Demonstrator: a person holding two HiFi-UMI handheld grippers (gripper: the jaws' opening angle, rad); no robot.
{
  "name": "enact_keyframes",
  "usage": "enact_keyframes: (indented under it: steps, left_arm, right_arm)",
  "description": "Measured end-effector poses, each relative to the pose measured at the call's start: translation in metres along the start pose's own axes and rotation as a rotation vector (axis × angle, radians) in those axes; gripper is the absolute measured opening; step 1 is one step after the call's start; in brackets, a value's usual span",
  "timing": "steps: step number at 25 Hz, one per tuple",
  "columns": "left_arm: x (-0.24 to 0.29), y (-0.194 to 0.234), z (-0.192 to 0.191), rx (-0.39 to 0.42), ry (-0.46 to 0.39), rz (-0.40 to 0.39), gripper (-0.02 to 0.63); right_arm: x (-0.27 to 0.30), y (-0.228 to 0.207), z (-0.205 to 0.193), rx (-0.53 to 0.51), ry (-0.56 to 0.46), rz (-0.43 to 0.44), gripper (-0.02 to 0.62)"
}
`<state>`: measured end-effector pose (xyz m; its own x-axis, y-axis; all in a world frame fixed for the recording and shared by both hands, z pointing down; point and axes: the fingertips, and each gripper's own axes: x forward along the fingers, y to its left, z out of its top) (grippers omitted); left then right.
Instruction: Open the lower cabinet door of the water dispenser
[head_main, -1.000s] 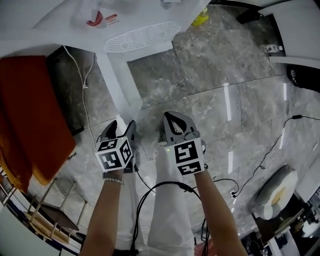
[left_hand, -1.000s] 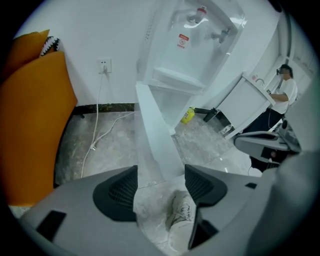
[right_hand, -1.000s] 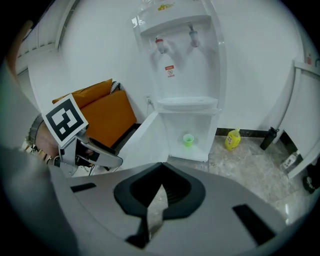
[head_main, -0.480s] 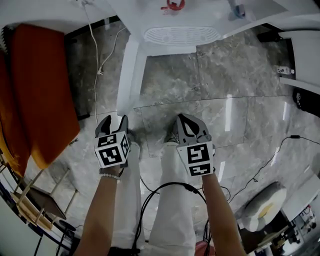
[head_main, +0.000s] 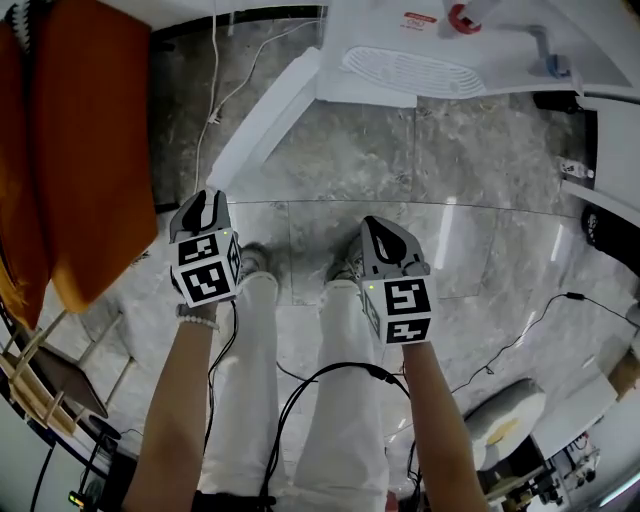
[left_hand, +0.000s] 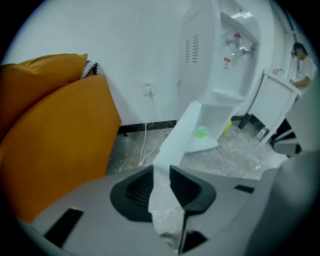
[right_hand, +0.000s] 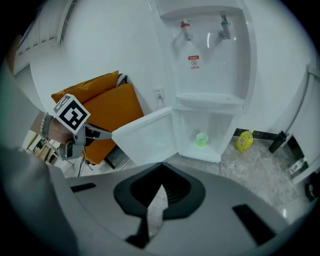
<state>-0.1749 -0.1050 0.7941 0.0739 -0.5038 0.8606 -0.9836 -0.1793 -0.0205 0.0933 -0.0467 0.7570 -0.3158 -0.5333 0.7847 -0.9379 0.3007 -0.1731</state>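
The white water dispenser stands at the top of the head view, and its lower cabinet door is swung wide open to the left. In the right gripper view the door bares a compartment holding a green cup. My left gripper hangs left of the door's free edge, clear of it. Its jaws have just been closing and still show a narrow gap with nothing between them; the door shows far beyond that gap. My right gripper is shut and empty over the marble floor.
An orange cushioned seat fills the left side. A white cable runs down from a wall socket. A yellow bottle stands right of the dispenser. Black cables lie by my legs.
My left gripper has moved left, away from the door's edge, and its jaws have narrowed. The right gripper has shifted only slightly. The dispenser now sits further right in the head view.
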Motion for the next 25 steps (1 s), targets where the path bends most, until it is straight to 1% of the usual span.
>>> enact_keyframes:
  steps: [4,9,11,13,15,16,20,25]
  left_arm:
    - [0.008,0.018,0.011,-0.012,-0.037,0.018,0.078]
    - [0.013,0.032,0.02,-0.049,-0.084,0.012,0.069]
    - [0.009,0.034,0.022,-0.066,-0.104,0.006,0.075]
    - [-0.001,0.037,0.025,-0.1,-0.13,0.009,0.074]
    - [-0.016,0.035,0.026,-0.127,-0.15,0.002,0.053]
    - [-0.025,0.033,0.026,-0.133,-0.16,-0.008,0.038]
    - [-0.066,0.02,0.036,-0.128,-0.198,-0.069,0.014]
    - [-0.121,0.003,0.064,-0.073,-0.251,-0.161,0.014]
  right_arm:
    - [0.008,0.012,0.003,-0.027,0.011,0.019,0.003]
    - [0.016,0.022,0.005,-0.026,0.02,0.022,0.003]
    - [0.016,0.024,0.008,-0.019,0.018,0.015,0.003]
    - [0.015,0.024,0.013,-0.023,0.017,0.008,0.003]
    - [0.01,0.027,0.02,-0.025,0.009,0.005,0.003]
    - [0.006,0.03,0.025,-0.024,0.004,0.006,0.003]
    - [-0.014,0.044,0.052,-0.027,-0.032,0.016,0.003]
    - [-0.045,0.066,0.09,-0.022,-0.094,0.031,0.003]
